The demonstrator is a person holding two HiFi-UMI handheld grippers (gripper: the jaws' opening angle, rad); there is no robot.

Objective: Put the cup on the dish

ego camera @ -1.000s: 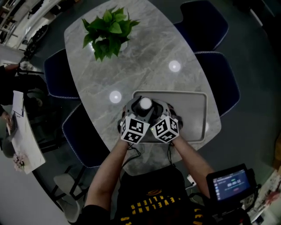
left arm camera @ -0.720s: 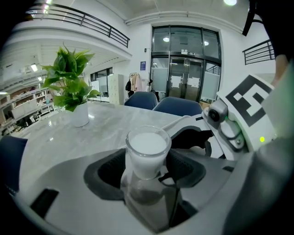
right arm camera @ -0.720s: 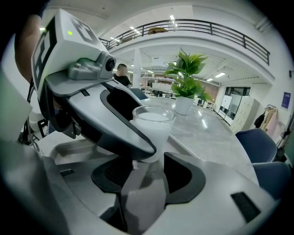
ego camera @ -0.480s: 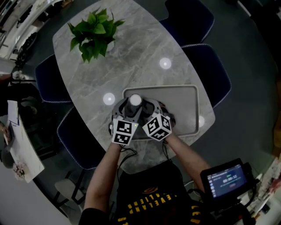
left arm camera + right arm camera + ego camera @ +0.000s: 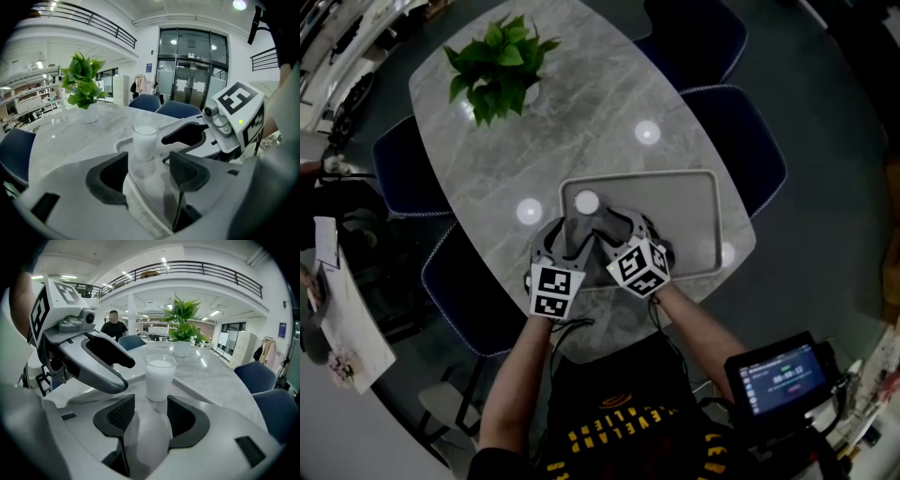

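**Cup on tray: both grippers empty, tip-over risk**

- **Cup** (image 5: pixel 587 202): clear and filled nearly to the brim with something white. It stands upright inside the tray (image 5: pixel 684 220), at the tray's far-left corner and close to its rim. I judge the placing itself as done.
- **Left gripper** (image 5: pixel 565 239): over the tray's near-left edge, jaws spread with nothing between them. The cup stands just beyond its tips, apart from them.
- **Right gripper** (image 5: pixel 623 230): over the tray's near side, just beside the left gripper and angled toward the same corner. Its jaws are likewise spread and empty, with the cup just ahead of them.
- **Tabletop** (image 5: pixel 581 112): grey marble, carrying the tray.

**Hazards, as I see them from the console:**
1. Either gripper could clip the cup with a jaw tip if I swing sideways instead of drawing straight back. The cup is so full that even a light knock would slop liquid into the tray.
2. A push toward the nearby rim could trip the cup's base and topple it.
3. The grippers sit so near each other that they could bump, and that would jolt one into the cup.
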